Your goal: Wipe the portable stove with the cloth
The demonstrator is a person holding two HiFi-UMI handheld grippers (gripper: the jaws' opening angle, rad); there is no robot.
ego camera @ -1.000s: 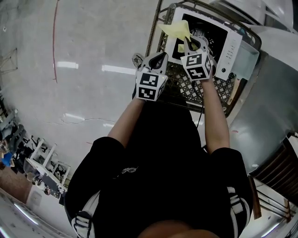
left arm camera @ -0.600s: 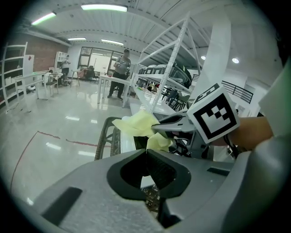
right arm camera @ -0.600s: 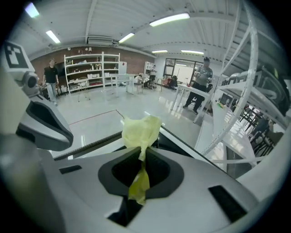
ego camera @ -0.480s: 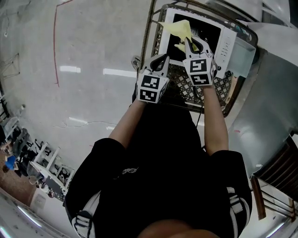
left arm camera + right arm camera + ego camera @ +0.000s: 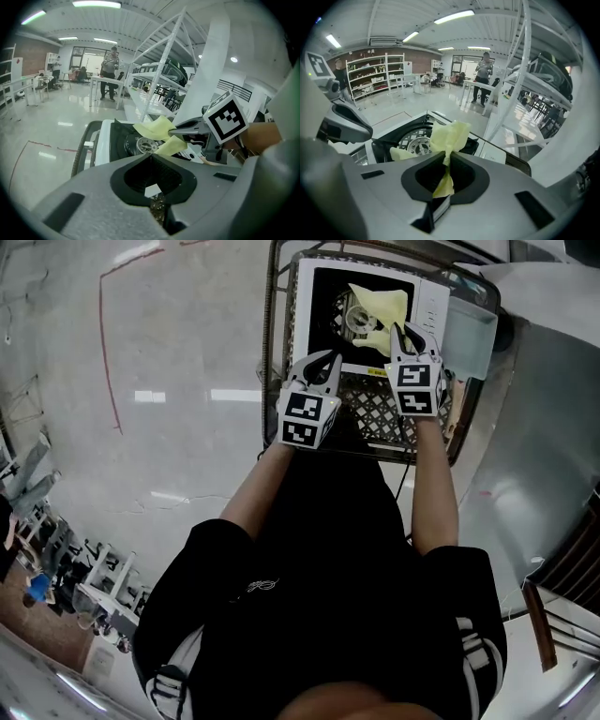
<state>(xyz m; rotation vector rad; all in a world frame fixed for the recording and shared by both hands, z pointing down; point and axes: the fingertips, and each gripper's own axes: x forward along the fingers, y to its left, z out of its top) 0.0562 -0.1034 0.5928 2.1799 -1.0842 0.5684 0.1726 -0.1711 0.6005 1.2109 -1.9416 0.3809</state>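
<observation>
While the right gripper (image 5: 401,331) pinches the crumpled yellow cloth (image 5: 382,306) at three o'clock on the white-rimmed black portable stove (image 5: 303,310), wiping seems barely begun, and the left gripper (image 5: 326,360) is pressed together, empty.

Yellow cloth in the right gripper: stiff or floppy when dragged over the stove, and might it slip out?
Probably floppy and light: the cloth bunches and folds where the right gripper pinches it, flopping over the burner. It would likely crumple rather than push flat. Slipping seems unlikely: a tail shows behind the shut jaws.

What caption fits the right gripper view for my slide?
Right tongs shut on the yellow cloth, held over the portable stove.
</observation>
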